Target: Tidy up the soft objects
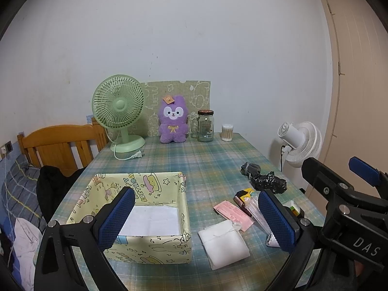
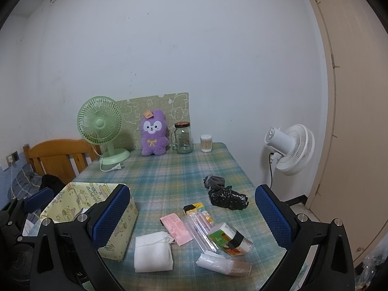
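Observation:
A yellow cartoon-print box [image 1: 135, 252] [image 2: 116, 237] stands open on the plaid table, holding only a white liner. A folded white cloth [image 1: 224, 246] [image 2: 152, 254] lies to its right. A purple plush toy [image 1: 172, 121] [image 2: 154, 133] sits upright at the table's far edge. A grey sock [image 1: 251, 168] [image 2: 214, 180] and a crumpled black bag [image 1: 269, 181] [image 2: 229, 197] lie at the right. My left gripper [image 1: 196, 220] is open and empty above the box and cloth. My right gripper [image 2: 196, 218] is open and empty above the clutter; it also shows in the left wrist view [image 1: 344, 184].
A green fan [image 1: 118, 111] [image 2: 101, 131], glass jar [image 1: 205, 126] [image 2: 183, 138] and cotton swab tub [image 1: 227, 133] [image 2: 206, 143] stand at the back. A pink paper [image 1: 234, 214] [image 2: 178, 228], pens, a tissue pack [image 2: 229, 240] and a plastic packet [image 2: 223, 264] lie near. A white fan [image 2: 291, 149] and bed flank the table.

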A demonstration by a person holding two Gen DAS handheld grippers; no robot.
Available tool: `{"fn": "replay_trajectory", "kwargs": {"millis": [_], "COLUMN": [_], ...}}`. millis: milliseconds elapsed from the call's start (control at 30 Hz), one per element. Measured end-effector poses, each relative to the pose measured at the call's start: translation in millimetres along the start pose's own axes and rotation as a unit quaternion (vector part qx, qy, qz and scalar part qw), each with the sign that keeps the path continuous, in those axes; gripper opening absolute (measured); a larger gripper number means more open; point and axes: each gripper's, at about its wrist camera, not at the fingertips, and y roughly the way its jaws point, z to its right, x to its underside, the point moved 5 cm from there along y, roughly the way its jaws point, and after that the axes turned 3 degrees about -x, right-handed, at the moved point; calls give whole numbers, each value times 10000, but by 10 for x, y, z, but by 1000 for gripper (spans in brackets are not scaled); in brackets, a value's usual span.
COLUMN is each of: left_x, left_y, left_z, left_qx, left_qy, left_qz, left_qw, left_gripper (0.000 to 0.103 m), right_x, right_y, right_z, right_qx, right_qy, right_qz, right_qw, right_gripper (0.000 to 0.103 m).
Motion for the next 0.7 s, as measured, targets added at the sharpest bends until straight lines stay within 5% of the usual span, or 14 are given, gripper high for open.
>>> {"fn": "replay_trajectory", "kwargs": {"millis": [700], "left_x": [39], "left_y": [8], "left_z": [-1], "left_qx": [82], "left_qy": [-133], "left_qz": [-33], "left_qw": [9999], "left_gripper": [97], "right_x": [15], "right_y": [0], "right_z": [-13], "right_qx": [-3], "right_qy": [-36], "right_qz": [9], "right_qw": [10000], "right_gripper": [103]}}
